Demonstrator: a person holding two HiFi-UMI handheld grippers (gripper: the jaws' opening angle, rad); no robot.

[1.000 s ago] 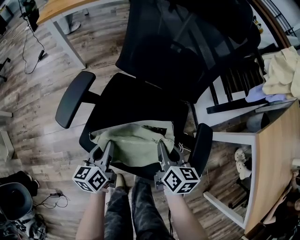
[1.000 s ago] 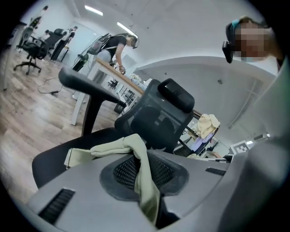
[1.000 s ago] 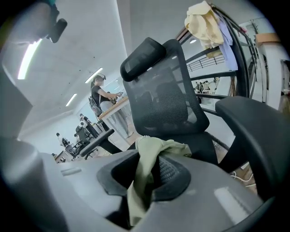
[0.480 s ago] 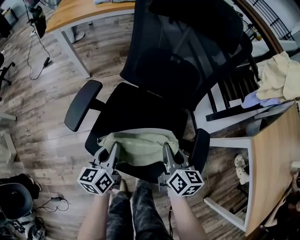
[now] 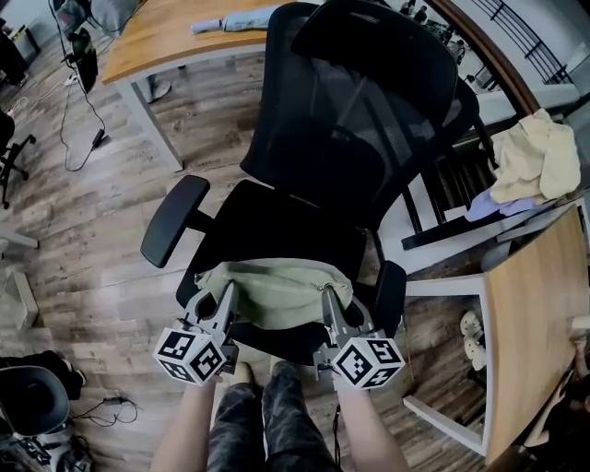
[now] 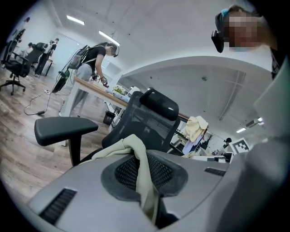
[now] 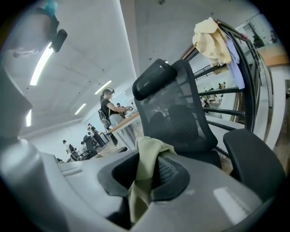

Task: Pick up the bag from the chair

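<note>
A pale green cloth bag (image 5: pixel 275 289) hangs stretched between my two grippers over the front of the black office chair's seat (image 5: pixel 281 221). My left gripper (image 5: pixel 224 297) is shut on the bag's left edge; the fabric (image 6: pixel 142 176) runs pinched between its jaws. My right gripper (image 5: pixel 330 297) is shut on the bag's right edge, with the fabric (image 7: pixel 144 174) clamped between its jaws. The bag sags in the middle and looks lifted off the seat. The chair's mesh backrest (image 5: pixel 364 101) rises behind it.
The chair's armrests (image 5: pixel 174 219) (image 5: pixel 388 297) flank the bag. A wooden desk (image 5: pixel 175 28) stands at the back left, another desk (image 5: pixel 535 332) at the right. A rack with yellow cloth (image 5: pixel 530 161) is at the right. A person (image 6: pixel 93 59) works at a far desk.
Both grippers have stayed shut on the bag and have risen with it; the bag's mouth has closed up and it now hangs taut above the seat's front.
</note>
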